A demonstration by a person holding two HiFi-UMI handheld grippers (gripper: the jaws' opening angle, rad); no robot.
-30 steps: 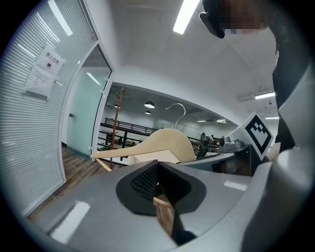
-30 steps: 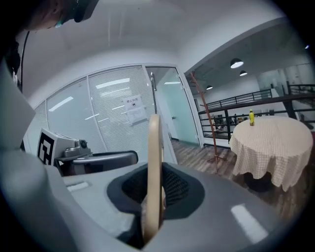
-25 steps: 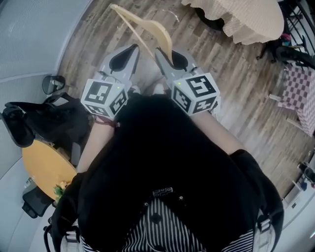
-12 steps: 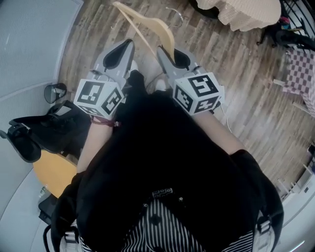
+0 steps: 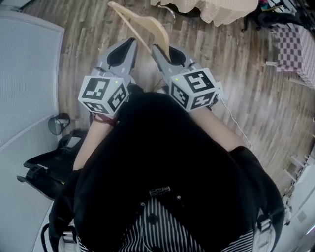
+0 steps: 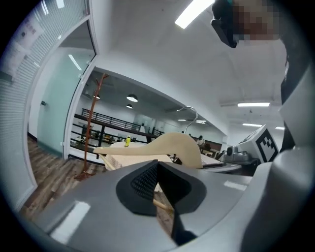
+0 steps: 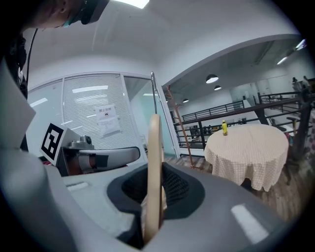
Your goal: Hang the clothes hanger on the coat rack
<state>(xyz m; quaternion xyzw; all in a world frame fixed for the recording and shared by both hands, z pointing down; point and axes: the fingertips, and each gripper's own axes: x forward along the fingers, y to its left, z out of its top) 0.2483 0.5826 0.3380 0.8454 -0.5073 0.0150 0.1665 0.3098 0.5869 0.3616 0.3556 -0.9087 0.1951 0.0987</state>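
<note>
**Head view:** the person is holding both tools out over the wooden floor (image 5: 236, 83). The right tool (image 5: 159, 51) is clamping one end of a pale wooden hanger (image 5: 146, 23). The hanger is slanting away toward the upper left, and its wire hook (image 5: 170, 12) is reaching toward a cloth-covered table (image 5: 224, 12). The left tool (image 5: 129, 45) is riding just beside the right one, apart from the hanger. A black chair (image 5: 47, 167) is standing at the lower left.

**Left gripper view:** the left tool's jaws are meeting at their tips and gripping nothing. Beyond them the hanger (image 6: 173, 144) is showing side-on, with the right tool at the right edge. The coat rack (image 6: 89, 129), a reddish-brown pole with branching pegs, is standing on the floor at the left. It is well apart from the hanger, beside a glass wall (image 6: 54, 113) and in front of a black railing (image 6: 106, 129).

**Right gripper view:** the right tool's jaws are standing partly apart, with their pads pressing on the hanger (image 7: 154, 162), which is rising edge-on between them. The coat rack (image 7: 179, 129) is showing past the hanger, near the table (image 7: 246, 157). A yellow bottle (image 7: 224, 128) is standing on that table. The left tool is showing at the left
</note>
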